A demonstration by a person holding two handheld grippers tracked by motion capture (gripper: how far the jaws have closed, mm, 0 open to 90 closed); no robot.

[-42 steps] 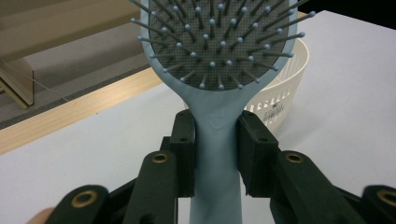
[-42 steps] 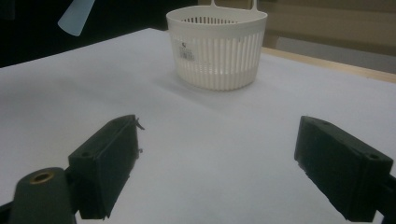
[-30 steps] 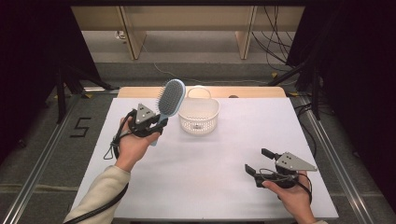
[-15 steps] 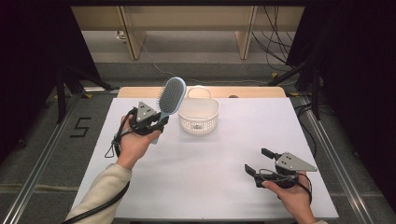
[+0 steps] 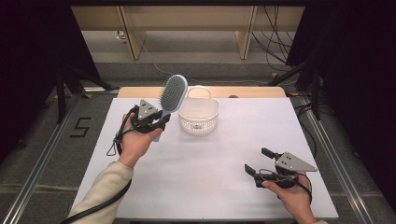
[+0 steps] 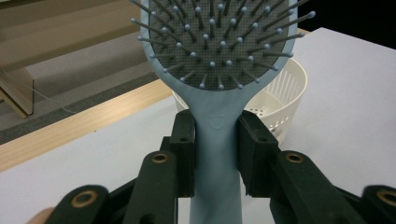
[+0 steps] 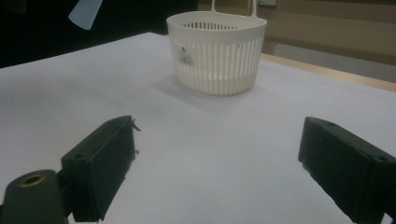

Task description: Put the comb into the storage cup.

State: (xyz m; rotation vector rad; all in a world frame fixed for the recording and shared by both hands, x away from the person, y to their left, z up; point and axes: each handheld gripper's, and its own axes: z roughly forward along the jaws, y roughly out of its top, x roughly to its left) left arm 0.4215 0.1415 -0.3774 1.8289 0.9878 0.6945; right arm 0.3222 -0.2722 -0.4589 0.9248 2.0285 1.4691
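Hairbrush (image 6: 219, 65): smooth blue plastic, bristled oval head.

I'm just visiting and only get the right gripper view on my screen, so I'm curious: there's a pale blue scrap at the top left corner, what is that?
Observer: It is the handle end of a blue hairbrush, raised above the table.
Operator: What keeps it up there?
Observer: The left gripper has its jaws pressed on both sides of the handle, just below the bristles.
Operator: Is the brush over the white basket?
Observer: Not quite; from the high view its head sits beside the white basket, at the basket's left rim.
Operator: And the gripper whose camera I'm looking through?
Observer: The right gripper rests near the table's front right, with open jaws and nothing between them.
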